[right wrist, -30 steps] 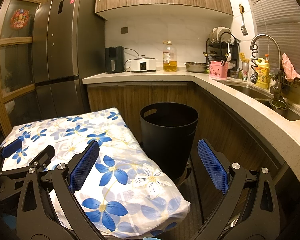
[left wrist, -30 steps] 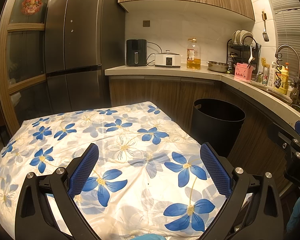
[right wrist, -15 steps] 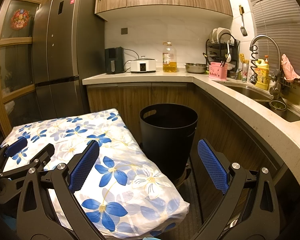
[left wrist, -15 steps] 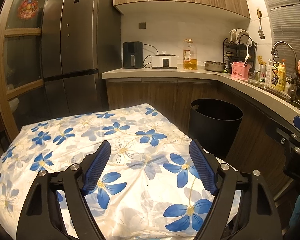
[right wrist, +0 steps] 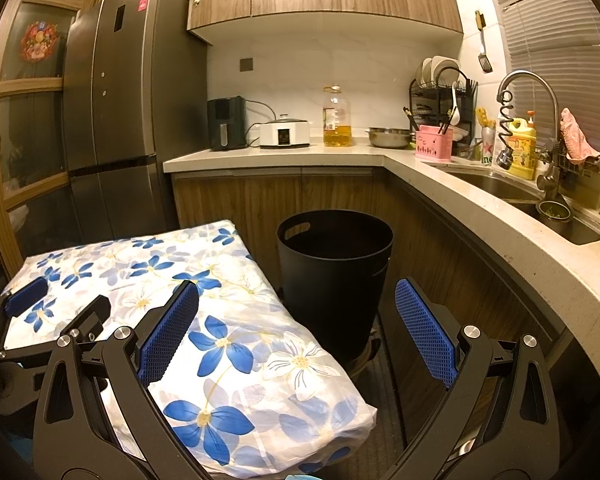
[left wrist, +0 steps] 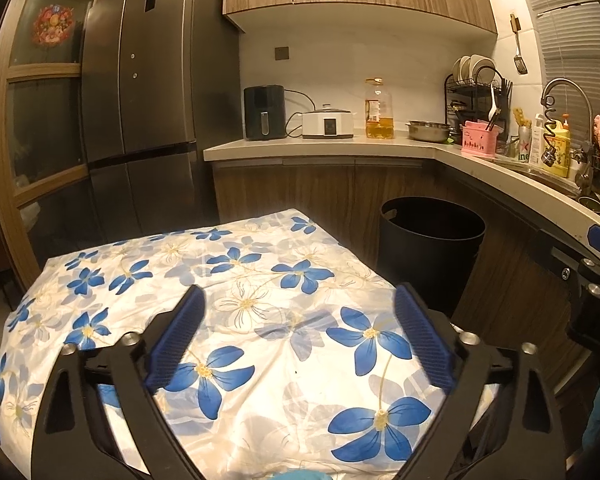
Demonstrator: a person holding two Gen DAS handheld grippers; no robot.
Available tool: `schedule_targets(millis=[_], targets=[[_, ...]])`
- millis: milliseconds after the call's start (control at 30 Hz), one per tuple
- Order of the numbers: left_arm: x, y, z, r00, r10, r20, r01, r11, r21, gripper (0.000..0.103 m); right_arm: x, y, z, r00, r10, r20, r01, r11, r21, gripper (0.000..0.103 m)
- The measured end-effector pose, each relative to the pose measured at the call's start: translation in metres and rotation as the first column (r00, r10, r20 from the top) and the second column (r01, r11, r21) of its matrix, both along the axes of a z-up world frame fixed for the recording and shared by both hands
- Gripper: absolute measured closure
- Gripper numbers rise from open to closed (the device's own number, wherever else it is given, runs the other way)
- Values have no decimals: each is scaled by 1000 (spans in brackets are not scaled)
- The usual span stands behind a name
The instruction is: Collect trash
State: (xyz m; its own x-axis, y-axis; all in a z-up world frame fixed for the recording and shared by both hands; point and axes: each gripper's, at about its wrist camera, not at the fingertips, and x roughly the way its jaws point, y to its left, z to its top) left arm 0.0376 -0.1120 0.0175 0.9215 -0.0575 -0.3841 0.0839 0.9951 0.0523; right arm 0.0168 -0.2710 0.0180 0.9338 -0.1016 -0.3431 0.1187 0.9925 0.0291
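A black trash bin [left wrist: 430,236] [right wrist: 334,264] stands on the floor between the table and the curved cabinets, dark inside. My left gripper [left wrist: 298,296] hovers over the flowered tablecloth [left wrist: 236,280]; its jaws are opening wide and nothing is between them. To its right, my right gripper [right wrist: 296,288] is open and holds nothing, pointing at the bin past the table's right edge. The right gripper's side shows in the left wrist view [left wrist: 596,272]. The left gripper shows at the left of the right wrist view [right wrist: 40,308]. No loose trash shows on the cloth.
A curved counter [right wrist: 480,208] with a sink [right wrist: 496,186], dish rack, oil bottle [right wrist: 337,120] and appliances wraps round the right and back. A tall dark fridge [left wrist: 148,120] stands at the back left. The bin leaves only a narrow strip of floor beside the cabinets.
The left gripper's jaws narrowed half a second ago and have spread wide again. The right gripper and the bin have kept their places.
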Motion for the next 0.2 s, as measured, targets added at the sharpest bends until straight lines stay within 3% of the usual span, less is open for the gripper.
schedule_targets(millis=[200], targets=[[-1,4,0,1000,3,-2,-3,1000,-18,6,-1,1,0,1000,-2,4,2,1000,1,6]])
